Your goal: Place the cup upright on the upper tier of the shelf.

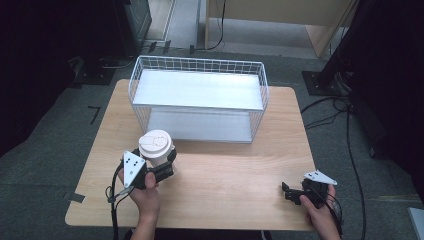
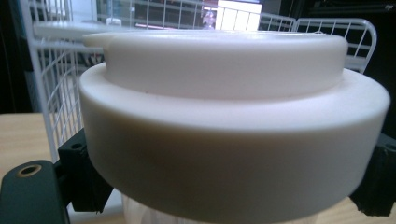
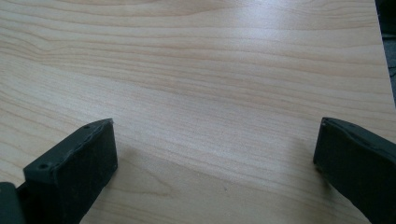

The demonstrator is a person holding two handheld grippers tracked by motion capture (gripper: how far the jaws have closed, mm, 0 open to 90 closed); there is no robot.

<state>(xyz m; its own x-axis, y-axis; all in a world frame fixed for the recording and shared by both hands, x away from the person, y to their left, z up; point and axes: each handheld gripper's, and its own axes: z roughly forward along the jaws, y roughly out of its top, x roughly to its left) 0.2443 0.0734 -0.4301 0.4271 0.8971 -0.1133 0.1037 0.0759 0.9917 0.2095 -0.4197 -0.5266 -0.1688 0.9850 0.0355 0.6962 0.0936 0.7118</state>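
A cup with a white lid (image 1: 156, 146) stands upright on the wooden table (image 1: 225, 170), left of centre, just in front of a white wire rack (image 1: 198, 61). My left gripper (image 1: 165, 161) is shut on the cup below its lid, held from the near side. In the left gripper view the lid (image 2: 224, 140) looms close, with a black jaw on each side of it. My right gripper (image 1: 289, 194) rests low near the table's front right corner, pointing left. Its jaws stand wide apart over bare wood (image 3: 215, 93), holding nothing.
The wire rack has two flat white shelves and takes up the far middle of the table; its mesh (image 2: 51, 70) rises right behind the cup. Cables (image 1: 350, 150) trail over the floor to the right of the table.
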